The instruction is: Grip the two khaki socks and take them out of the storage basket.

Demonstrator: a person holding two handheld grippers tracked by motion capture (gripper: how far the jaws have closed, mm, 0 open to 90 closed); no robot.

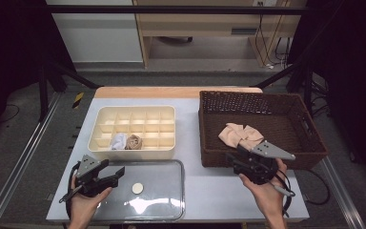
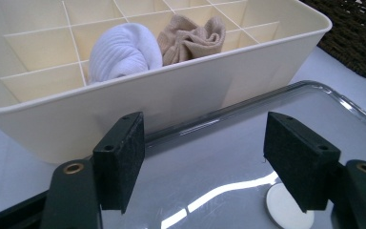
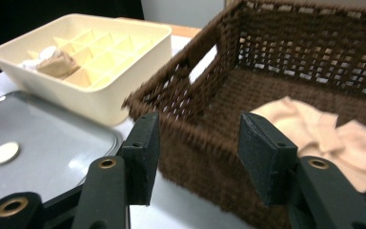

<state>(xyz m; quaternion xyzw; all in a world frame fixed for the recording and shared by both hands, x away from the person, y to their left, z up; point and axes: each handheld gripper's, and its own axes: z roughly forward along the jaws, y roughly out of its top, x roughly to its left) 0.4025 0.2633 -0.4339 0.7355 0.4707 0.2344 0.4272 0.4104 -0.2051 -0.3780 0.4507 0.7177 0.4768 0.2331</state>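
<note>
One peach sock [image 1: 241, 135], crumpled in basket [image 1: 310, 125].

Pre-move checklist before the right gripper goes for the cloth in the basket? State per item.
1. Right gripper empty, jaws apart: ok.
2. Left gripper empty, jaws open over the clear lid: ok.
3. Peach cloth lies loose in the wicker basket, nothing on top of it: ok.
4. Basket's near wall stands between the right gripper and the cloth; it must be cleared first: not ok.
5. Free compartments in the cream organizer; white sock and tan sock fill two: ok.
6. Cloth folded small enough for one compartment: cannot tell.
</note>
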